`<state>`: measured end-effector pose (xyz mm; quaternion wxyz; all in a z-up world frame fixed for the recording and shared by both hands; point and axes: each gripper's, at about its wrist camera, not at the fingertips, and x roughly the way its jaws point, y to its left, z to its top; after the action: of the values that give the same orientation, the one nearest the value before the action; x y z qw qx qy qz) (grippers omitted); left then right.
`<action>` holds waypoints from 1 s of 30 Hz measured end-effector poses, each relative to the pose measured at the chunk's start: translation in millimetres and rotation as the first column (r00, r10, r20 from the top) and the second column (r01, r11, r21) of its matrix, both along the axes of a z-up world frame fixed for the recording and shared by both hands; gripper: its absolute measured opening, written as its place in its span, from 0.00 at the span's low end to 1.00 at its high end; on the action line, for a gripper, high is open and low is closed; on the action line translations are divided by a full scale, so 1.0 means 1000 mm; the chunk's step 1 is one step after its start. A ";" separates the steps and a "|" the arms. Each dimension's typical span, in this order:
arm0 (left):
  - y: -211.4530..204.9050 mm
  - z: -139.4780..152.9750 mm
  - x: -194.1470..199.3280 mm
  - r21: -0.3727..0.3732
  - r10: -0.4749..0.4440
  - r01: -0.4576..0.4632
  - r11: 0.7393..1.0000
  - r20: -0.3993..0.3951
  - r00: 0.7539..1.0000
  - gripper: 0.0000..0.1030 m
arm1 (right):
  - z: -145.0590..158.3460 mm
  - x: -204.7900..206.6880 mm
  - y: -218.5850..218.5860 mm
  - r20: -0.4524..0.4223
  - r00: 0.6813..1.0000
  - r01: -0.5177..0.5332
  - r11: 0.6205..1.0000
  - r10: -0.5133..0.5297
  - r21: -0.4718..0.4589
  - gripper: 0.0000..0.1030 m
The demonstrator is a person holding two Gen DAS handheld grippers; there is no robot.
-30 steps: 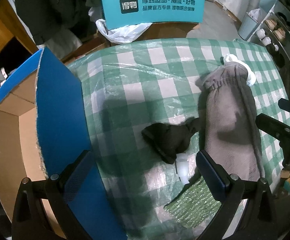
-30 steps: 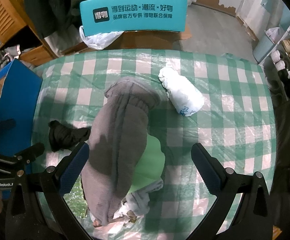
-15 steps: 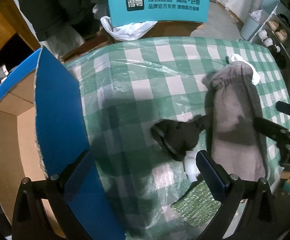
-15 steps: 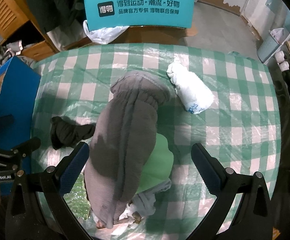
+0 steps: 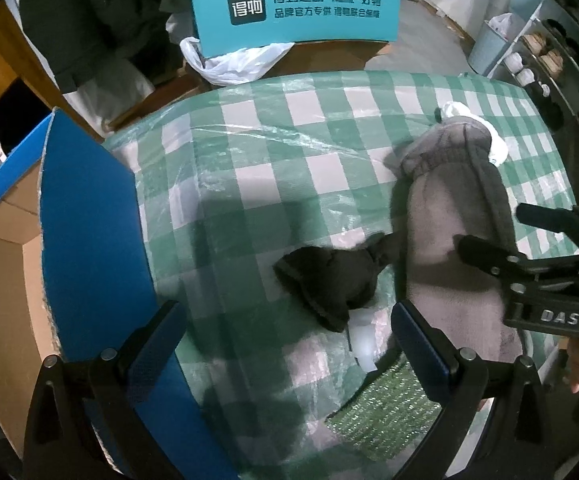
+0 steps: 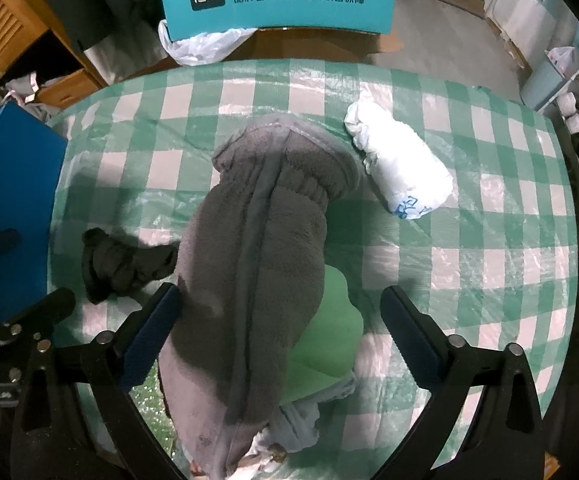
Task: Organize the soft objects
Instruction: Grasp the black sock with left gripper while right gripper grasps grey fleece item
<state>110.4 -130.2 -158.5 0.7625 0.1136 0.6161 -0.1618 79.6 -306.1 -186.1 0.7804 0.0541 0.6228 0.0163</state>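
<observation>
A long grey fleece garment (image 6: 257, 240) lies on the checked tablecloth (image 6: 489, 264), over a light green item (image 6: 329, 332). My right gripper (image 6: 279, 328) hangs over its near half; the jaws are closing, the fleece is between them, and the pads are not pressing it. A crumpled black cloth (image 5: 329, 276) lies just left of the fleece (image 5: 449, 220). My left gripper (image 5: 287, 340) is open above the black cloth, holding nothing. A white rolled bundle (image 6: 401, 168) sits right of the fleece's far end.
A cardboard box with a blue flap (image 5: 89, 240) stands at the table's left edge. A glittery green cloth (image 5: 389, 404) and a small white piece (image 5: 363, 340) lie near the front edge. A teal chair back (image 5: 293, 4) stands beyond the far edge.
My right gripper has come down closer to the grey fleece and its jaws have narrowed slightly. The left gripper has hardly moved and stays open.
</observation>
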 end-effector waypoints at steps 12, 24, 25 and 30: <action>-0.013 -0.017 0.006 0.007 -0.012 0.012 1.000 -0.026 1.000 1.00 | 0.000 0.003 0.012 -0.003 0.998 -0.063 0.997 0.063 0.041 0.46; -0.025 -0.035 0.013 -0.009 -0.023 0.023 1.000 -0.056 0.998 0.81 | 0.015 0.000 0.009 0.042 0.996 -0.079 0.996 0.078 0.030 0.21; -0.024 -0.038 0.015 -0.017 -0.016 0.014 1.000 -0.072 0.997 0.73 | 0.016 0.000 0.009 0.046 0.996 -0.080 0.996 0.079 0.029 0.20; -0.019 -0.040 0.015 -0.062 -0.002 -0.004 0.998 -0.096 0.995 0.60 | 0.024 -0.001 0.009 0.065 0.994 -0.088 0.996 0.086 0.031 0.18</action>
<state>124.9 -149.7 -198.3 0.7351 0.0815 0.6469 -0.1856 78.1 -297.3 -162.4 0.7974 0.0396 0.5989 0.0625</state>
